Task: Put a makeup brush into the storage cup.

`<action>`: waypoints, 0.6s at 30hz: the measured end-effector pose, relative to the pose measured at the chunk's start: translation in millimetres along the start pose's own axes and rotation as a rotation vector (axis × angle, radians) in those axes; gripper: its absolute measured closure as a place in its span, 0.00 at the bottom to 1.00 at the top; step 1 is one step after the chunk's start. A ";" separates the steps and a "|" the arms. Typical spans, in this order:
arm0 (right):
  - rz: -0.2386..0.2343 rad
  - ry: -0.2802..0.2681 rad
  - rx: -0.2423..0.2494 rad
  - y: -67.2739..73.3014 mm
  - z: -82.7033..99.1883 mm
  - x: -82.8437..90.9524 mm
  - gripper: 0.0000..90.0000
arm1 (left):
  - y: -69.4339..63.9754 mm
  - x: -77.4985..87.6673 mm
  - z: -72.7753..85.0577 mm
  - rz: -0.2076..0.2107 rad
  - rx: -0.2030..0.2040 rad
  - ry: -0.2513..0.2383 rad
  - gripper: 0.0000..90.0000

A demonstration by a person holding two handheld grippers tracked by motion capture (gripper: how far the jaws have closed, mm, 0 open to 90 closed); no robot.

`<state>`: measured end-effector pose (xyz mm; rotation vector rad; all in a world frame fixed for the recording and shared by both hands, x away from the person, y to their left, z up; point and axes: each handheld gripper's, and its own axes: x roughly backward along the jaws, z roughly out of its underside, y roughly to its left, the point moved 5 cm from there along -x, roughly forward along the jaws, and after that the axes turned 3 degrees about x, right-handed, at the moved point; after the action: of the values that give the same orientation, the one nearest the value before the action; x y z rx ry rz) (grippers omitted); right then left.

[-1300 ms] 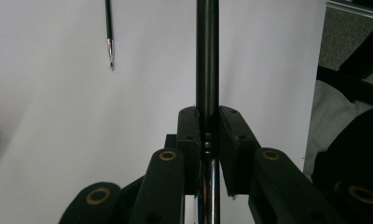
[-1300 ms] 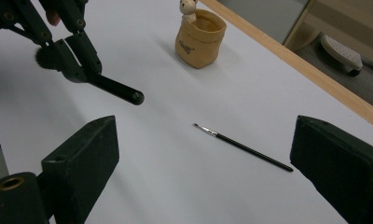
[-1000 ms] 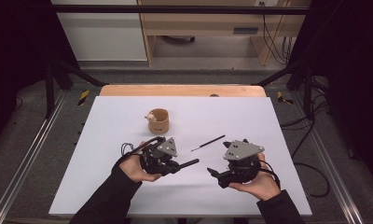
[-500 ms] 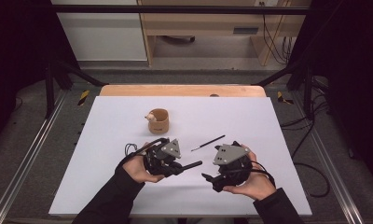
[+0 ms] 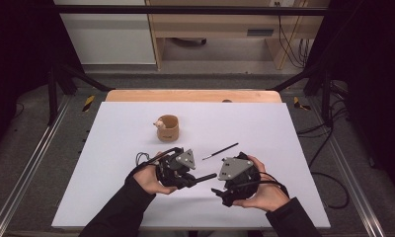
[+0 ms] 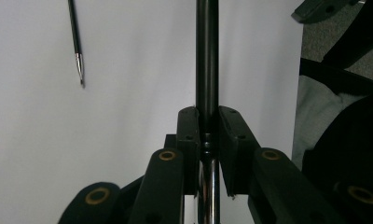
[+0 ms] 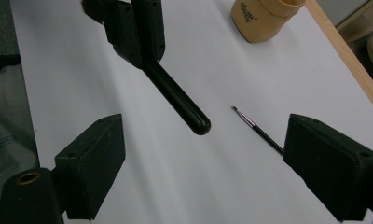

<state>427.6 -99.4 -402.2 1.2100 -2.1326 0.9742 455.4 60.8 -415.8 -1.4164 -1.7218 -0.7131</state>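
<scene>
- On the white table [image 5: 111, 163], left of centre: left gripper [image 5: 198, 178] in the person's left hand, jaws clamped tight on a black pen barrel [image 5: 207, 177]. The barrel sticks out level toward the right gripper.
- Left gripper view: the two jaws press the barrel [image 6: 206, 60] from both sides; a shiny metal section sits below the grip, the black length runs straight up the frame over the table [image 6: 138, 70].
- Behind the left gripper, further up the table: a tan cup [image 5: 169, 127], upright, well apart from both grippers.
- Between the grippers and slightly behind them: a thin refill [image 5: 220, 151] lying flat on the table, touching nothing; pointed tip toward the left gripper. In the left gripper view it shows at upper left, tip down [image 6: 76, 42].
- Right of centre: right gripper [image 5: 219, 193] in the right hand, jaws wide apart and just now closing a little, nothing between the pads.
- Right gripper view: the barrel's rounded end [image 7: 196, 123] hangs in front of the open jaws, not touched; the refill [image 7: 257, 129] lies beside the right-hand jaw; the cup [image 7: 264, 18] sits at top.
</scene>
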 end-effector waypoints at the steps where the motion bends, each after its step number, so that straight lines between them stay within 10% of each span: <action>1: 0.003 -0.001 0.005 0.4 -0.3 -0.8 0.15 | -0.5 -0.4 -0.8 0.003 0.001 0.000 0.87; 18: -0.027 0.054 0.124 6.6 -5.7 -11.0 0.21 | -2.9 -1.9 -5.8 0.020 0.008 0.037 0.87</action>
<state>427.5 -87.0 -408.6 1.2529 -2.0354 1.1289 454.0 54.4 -414.1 -1.4048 -1.6784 -0.7170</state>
